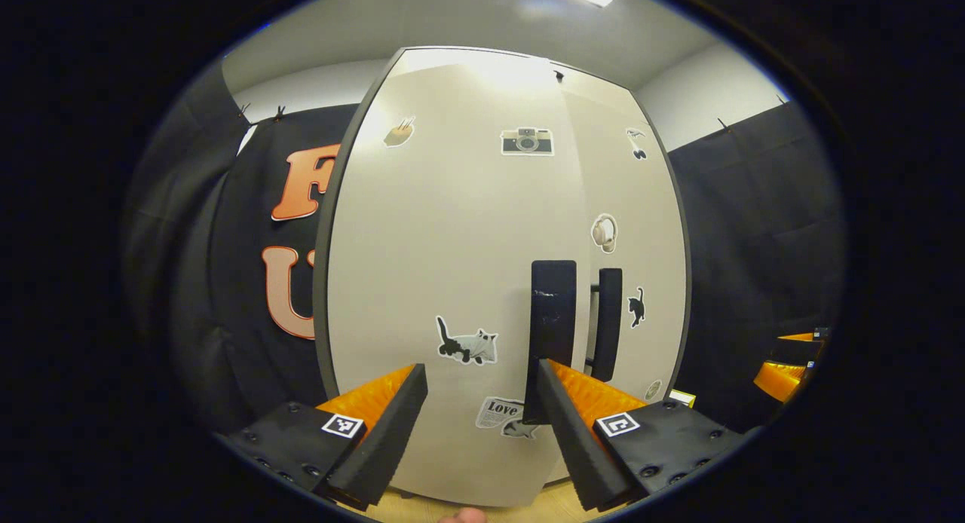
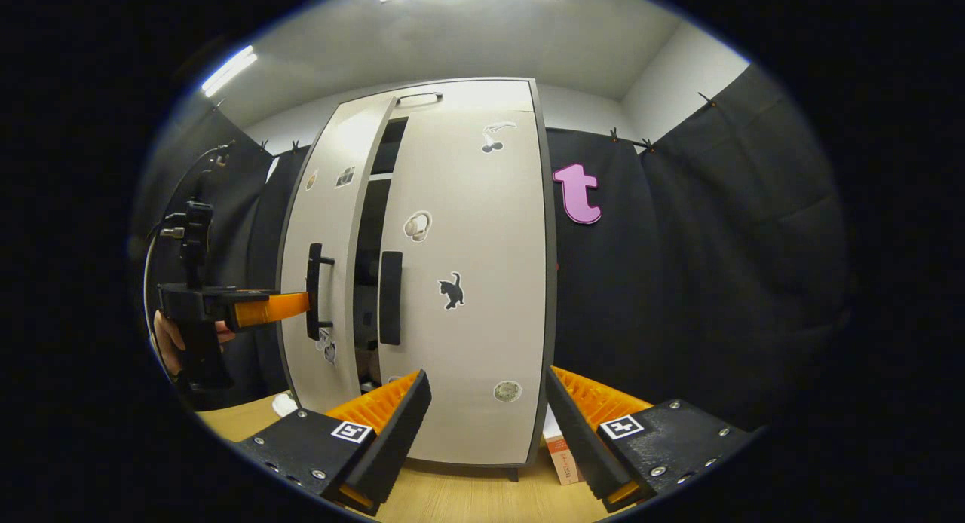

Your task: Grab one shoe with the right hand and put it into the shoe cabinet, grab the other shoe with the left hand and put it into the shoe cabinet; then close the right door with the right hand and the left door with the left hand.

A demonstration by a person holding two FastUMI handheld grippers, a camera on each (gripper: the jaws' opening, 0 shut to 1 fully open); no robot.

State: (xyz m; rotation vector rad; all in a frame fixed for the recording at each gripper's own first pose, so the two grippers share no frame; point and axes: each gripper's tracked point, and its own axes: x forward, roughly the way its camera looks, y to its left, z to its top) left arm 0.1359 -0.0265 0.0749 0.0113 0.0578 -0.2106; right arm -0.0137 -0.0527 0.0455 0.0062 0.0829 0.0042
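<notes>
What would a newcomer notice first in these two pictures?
The tall pale shoe cabinet stands in the middle of the right gripper view, its doors dotted with stickers such as a black cat sticker. The right door looks shut, while the left door stands ajar with a dark gap between them. The left gripper is at the left door's black handle, its jaws open.

The shoe cabinet (image 2: 422, 282) stands on the floor (image 2: 467, 497) before the booth wall; a small box (image 2: 565, 455) sits by its right bottom corner.
</notes>
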